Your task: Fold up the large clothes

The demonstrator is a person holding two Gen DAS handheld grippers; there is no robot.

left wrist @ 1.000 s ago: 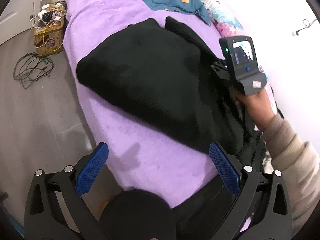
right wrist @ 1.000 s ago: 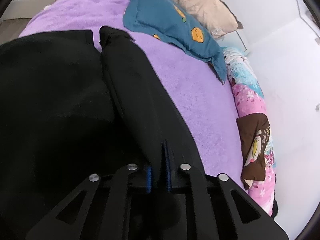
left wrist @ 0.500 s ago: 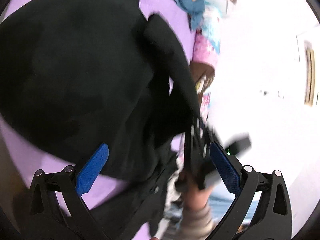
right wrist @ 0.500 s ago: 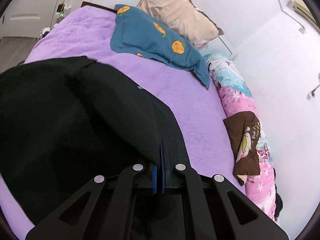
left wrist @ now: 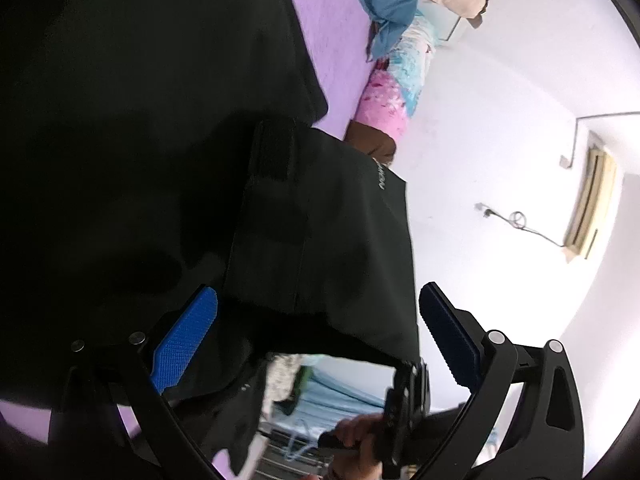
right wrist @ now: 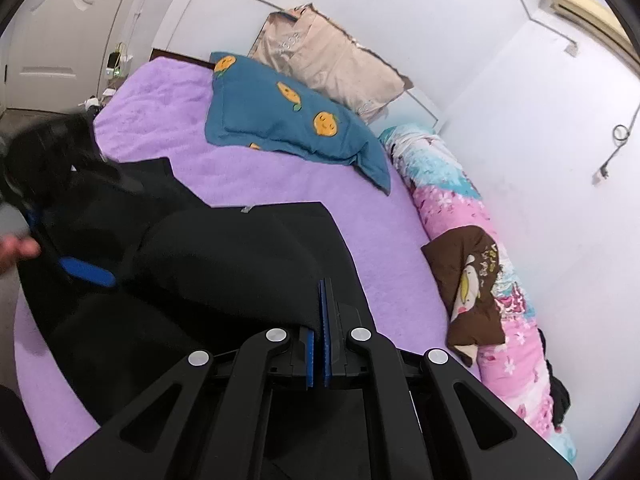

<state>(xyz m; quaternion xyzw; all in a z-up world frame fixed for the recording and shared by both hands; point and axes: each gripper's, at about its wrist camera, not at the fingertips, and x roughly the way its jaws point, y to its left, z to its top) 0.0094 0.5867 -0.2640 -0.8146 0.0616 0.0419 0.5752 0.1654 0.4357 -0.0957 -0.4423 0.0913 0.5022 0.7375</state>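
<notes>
A large black garment [right wrist: 224, 264] lies partly folded on a purple bed [right wrist: 248, 176]. My right gripper [right wrist: 323, 312] is shut on an edge of the garment and holds that edge raised. In the left wrist view the black garment [left wrist: 140, 140] fills most of the frame, with the raised flap [left wrist: 332, 248] hanging between my open blue fingers. My left gripper [left wrist: 318, 328] is open and close over the cloth. The right gripper's body [left wrist: 404, 408] shows low in the left wrist view. The left gripper's blue pad [right wrist: 86, 272] shows blurred at the left of the right wrist view.
A teal pillow [right wrist: 288, 120] and a beige pillow [right wrist: 332, 64] lie at the head of the bed. A rolled pink and blue quilt [right wrist: 472, 248] with a brown cushion [right wrist: 468, 280] runs along the white wall. A door [right wrist: 52, 40] stands at far left.
My right gripper has lifted the garment edge higher and tilted up toward the pillows. My left gripper has swung from the bed's side in close over the garment, under the raised flap.
</notes>
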